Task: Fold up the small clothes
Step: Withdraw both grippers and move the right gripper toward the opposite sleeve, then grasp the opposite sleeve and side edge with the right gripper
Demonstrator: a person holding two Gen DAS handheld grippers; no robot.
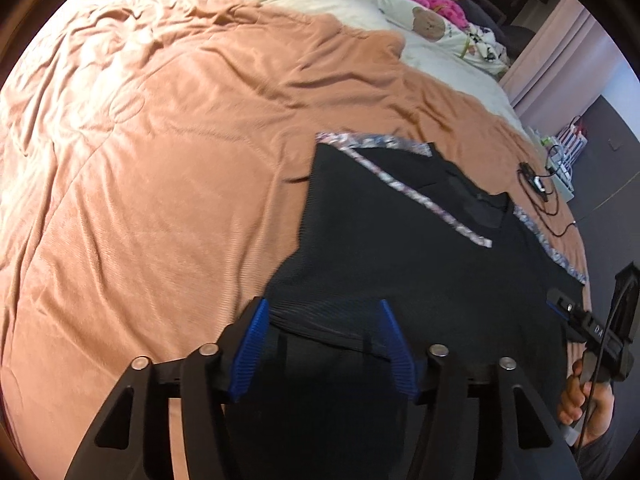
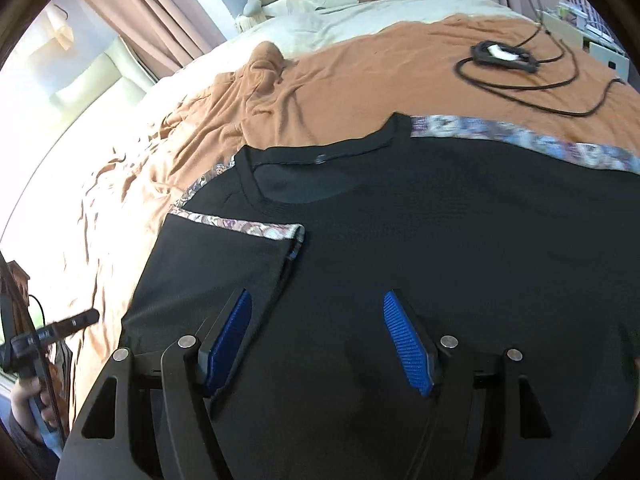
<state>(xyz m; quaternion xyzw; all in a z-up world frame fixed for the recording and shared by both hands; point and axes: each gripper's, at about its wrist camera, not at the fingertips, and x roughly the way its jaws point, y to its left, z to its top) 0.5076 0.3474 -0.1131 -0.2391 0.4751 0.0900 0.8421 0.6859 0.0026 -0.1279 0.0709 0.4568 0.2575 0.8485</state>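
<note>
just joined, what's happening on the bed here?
A person with a handheld gripper in each hand is folding a black T-shirt with floral trim, laid flat on an orange blanket. One sleeve is already folded in over the body; the other side looks unfolded. Both the left gripper and right gripper are open above the shirt's near part, gripping nothing. A black cable with a small device lies further up the blanket.

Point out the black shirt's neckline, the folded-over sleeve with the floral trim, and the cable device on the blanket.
neckline [image 2: 320, 158], right wrist view, back collar band.
folded-over sleeve [image 2: 224, 264], right wrist view, black panel below trim.
cable device [image 2: 502, 55], right wrist view, its dark body.
</note>
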